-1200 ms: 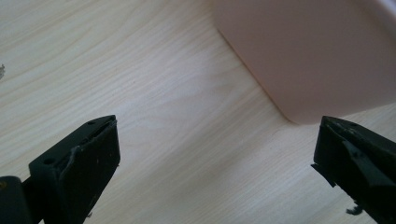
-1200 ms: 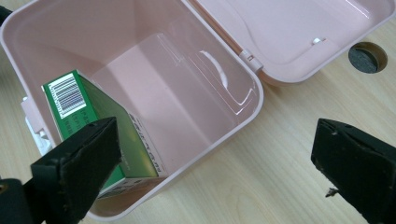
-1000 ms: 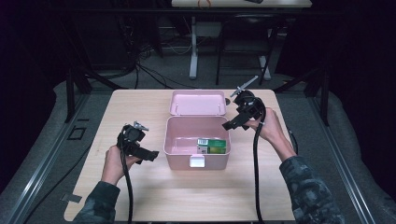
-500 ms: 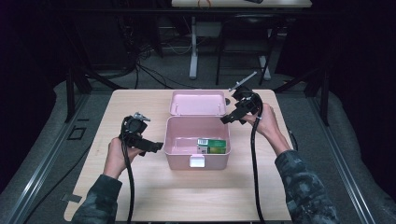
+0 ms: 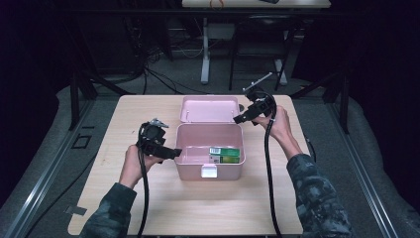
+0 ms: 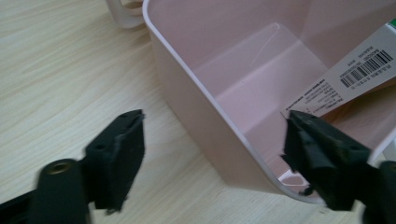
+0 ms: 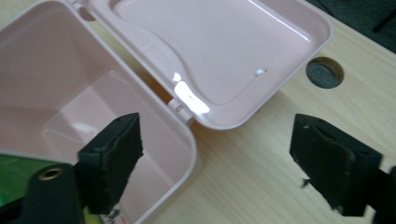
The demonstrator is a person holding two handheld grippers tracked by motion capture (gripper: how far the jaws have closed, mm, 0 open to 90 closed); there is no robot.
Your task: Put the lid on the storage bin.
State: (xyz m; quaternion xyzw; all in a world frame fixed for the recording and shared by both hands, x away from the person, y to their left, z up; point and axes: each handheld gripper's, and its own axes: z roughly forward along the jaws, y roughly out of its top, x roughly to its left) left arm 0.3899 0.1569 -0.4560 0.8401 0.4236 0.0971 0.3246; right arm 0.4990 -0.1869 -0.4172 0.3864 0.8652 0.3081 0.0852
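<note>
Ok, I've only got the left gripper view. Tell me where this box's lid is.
Observer: The lid lies open, flat on the table behind the pink box.
Operator: Now place the other gripper for me.
Observer: The right gripper is over the box's far right corner, by the hinge. Its jaws have just been closing but stand apart, gripping nothing.
Operator: Describe the rest of that barcoded carton.
Observer: The carton is mostly green and lies in the box's right half.

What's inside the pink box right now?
The pink box holds one green and white carton lying at its right side, barcode showing. The rest of the floor looks bare; whatever is under the carton is covered.
</note>
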